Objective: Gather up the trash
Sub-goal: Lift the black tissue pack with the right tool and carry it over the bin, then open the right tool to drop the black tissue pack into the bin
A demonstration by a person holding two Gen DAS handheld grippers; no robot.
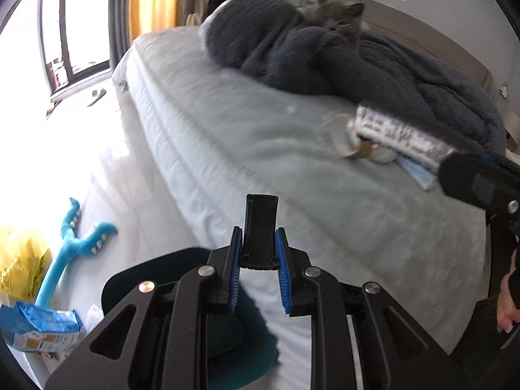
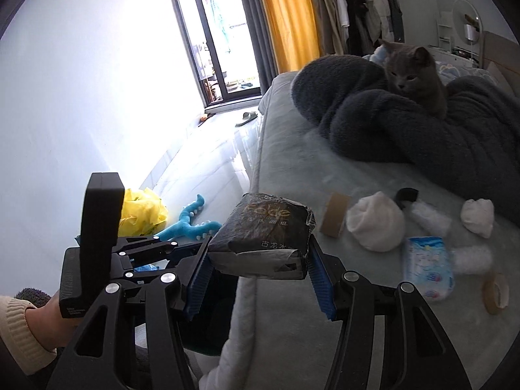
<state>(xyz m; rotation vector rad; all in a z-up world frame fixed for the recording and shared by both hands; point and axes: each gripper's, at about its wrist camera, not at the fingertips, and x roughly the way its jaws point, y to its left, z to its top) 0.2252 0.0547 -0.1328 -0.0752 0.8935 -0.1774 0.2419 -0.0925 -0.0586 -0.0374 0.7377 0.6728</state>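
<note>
Gripping a soft, light tissue pack (image 2: 263,237) by its sides above the bed (image 2: 292,325), right gripper (image 2: 260,266) clamped; left gripper (image 1: 259,260) clamped on a stiff black handle (image 1: 260,230).

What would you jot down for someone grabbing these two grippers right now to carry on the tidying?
Left gripper: shut on a flat black piece, standing upright between its pads.
Right gripper: shut on a dark tissue pack, lifted off the bed.
On the bed to the right: two white wads, a blue-and-white packet, tape rolls, a cardboard piece.
A grey cat sits on the dark blanket; watch for it.
On the floor: yellow bag, blue plush toy.
Done: one pack picked up. Left: drop it off, then clear the rest.
</note>
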